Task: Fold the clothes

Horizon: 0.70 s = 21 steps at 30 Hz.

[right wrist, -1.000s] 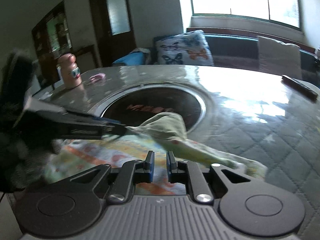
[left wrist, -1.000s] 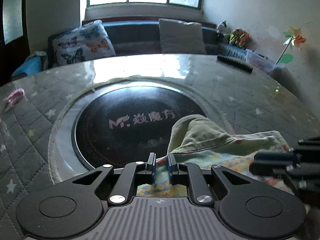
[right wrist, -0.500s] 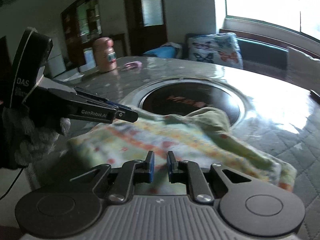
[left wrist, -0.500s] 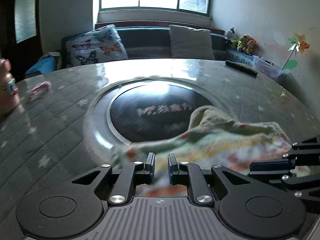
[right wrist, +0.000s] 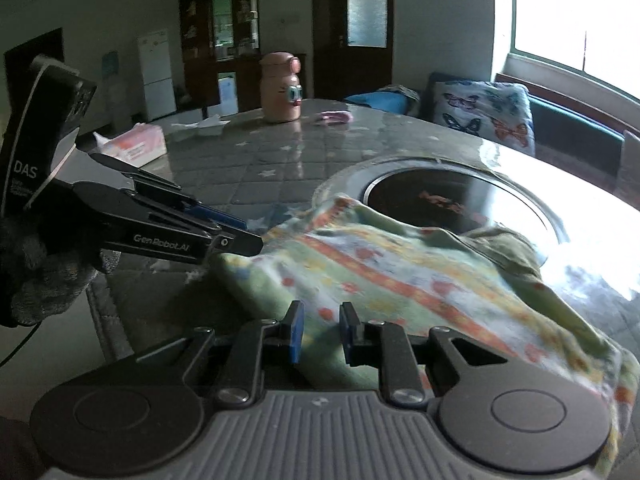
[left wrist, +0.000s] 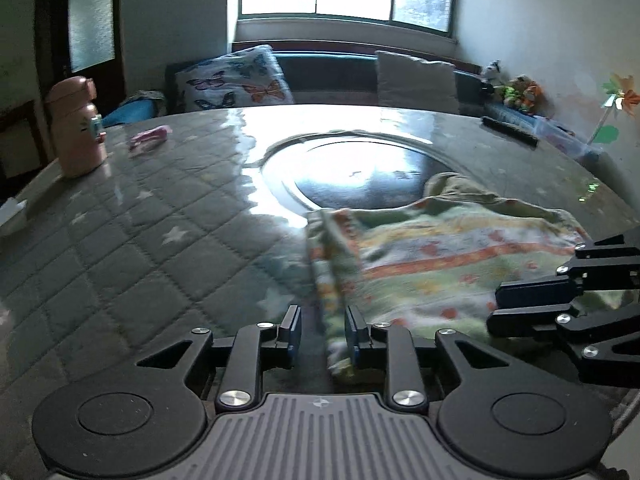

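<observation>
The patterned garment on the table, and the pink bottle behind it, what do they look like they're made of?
The patterned garment looks like soft knit or fleecy cotton: matte, limp, it drapes in loose folds with printed stripes. The pink bottle looks like moulded plastic with a smooth, slightly satin finish and rounded edges; coated metal can't be ruled out.

this was a home, a living and dining room. ahead of the tool stood a round table (left wrist: 168, 216) with a quilted star cover and a hotplate (left wrist: 360, 172) sunk in its middle. beyond it ran a window bench (left wrist: 328, 76) with a butterfly cushion (left wrist: 236, 84) and soft toys (left wrist: 516, 90). a fridge (right wrist: 156, 74) and cabinet (right wrist: 224, 24) lined the far wall.
</observation>
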Each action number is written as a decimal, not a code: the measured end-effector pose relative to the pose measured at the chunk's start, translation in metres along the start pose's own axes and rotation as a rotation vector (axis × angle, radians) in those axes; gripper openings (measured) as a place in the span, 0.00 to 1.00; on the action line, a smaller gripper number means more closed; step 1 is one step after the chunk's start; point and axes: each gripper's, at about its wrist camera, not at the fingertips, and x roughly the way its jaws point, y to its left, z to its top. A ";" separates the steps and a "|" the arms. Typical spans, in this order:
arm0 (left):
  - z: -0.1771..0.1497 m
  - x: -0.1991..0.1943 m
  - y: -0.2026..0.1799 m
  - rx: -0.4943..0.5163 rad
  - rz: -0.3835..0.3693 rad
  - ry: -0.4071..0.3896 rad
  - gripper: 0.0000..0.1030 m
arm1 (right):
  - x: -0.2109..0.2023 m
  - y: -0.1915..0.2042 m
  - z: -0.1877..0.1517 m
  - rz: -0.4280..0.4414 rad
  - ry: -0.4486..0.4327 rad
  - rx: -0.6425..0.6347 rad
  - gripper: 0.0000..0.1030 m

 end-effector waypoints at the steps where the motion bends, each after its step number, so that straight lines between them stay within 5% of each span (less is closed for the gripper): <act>1: 0.000 -0.001 0.003 -0.012 0.000 0.000 0.25 | 0.002 0.001 0.002 0.004 -0.001 -0.004 0.18; 21: 0.021 -0.001 0.031 -0.158 -0.038 -0.028 0.36 | 0.037 0.043 0.022 0.087 0.004 -0.123 0.19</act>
